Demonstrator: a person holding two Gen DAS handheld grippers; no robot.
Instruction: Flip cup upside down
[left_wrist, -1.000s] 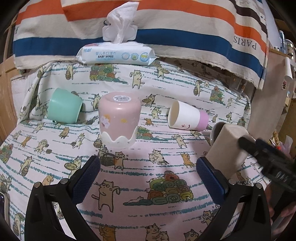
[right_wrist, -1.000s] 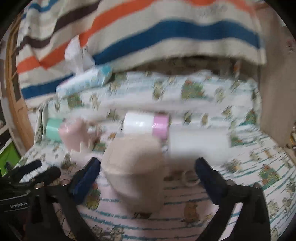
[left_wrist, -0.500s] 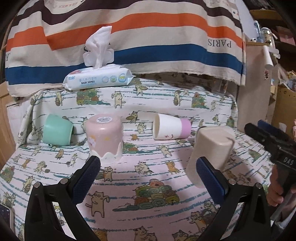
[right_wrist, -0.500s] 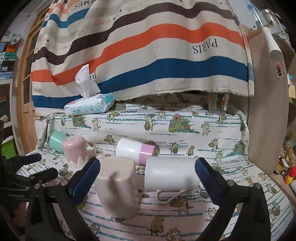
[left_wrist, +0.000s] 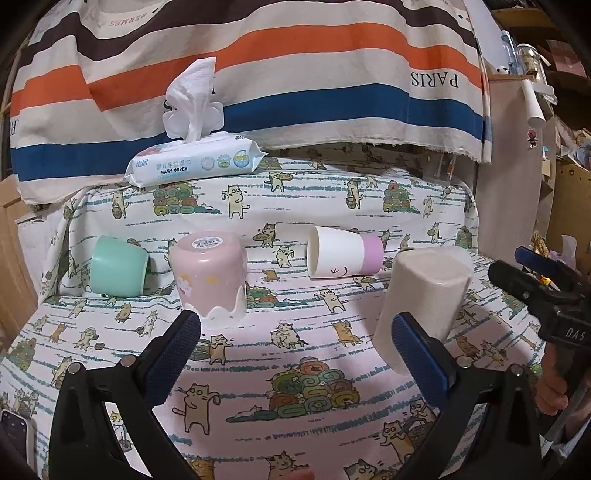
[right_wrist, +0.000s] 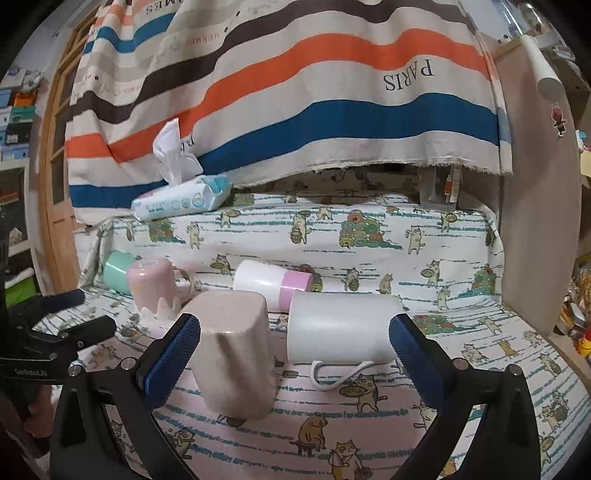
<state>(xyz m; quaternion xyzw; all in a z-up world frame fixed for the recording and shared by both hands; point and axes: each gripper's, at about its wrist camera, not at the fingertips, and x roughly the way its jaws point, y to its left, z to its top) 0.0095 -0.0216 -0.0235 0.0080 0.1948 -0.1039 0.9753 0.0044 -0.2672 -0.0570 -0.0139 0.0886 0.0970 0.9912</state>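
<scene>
Low in both wrist frames, each claw stands spread and holds nothing — left claw (left_wrist: 295, 354), right claw (right_wrist: 295, 354). Just past the right claw's left pad, lower centre of its frame, the beige cup (right_wrist: 232, 350) stands mouth-down on the cat-print cloth (right_wrist: 369, 435). Beside it to the right a white mug (right_wrist: 340, 326) lies on its side. Farther back — a pink cup (left_wrist: 210, 277) upturned, a green cup (left_wrist: 116, 271) and a white-and-pink cup (left_wrist: 341, 256) on their sides, wipes (left_wrist: 192, 162) at upper left.
</scene>
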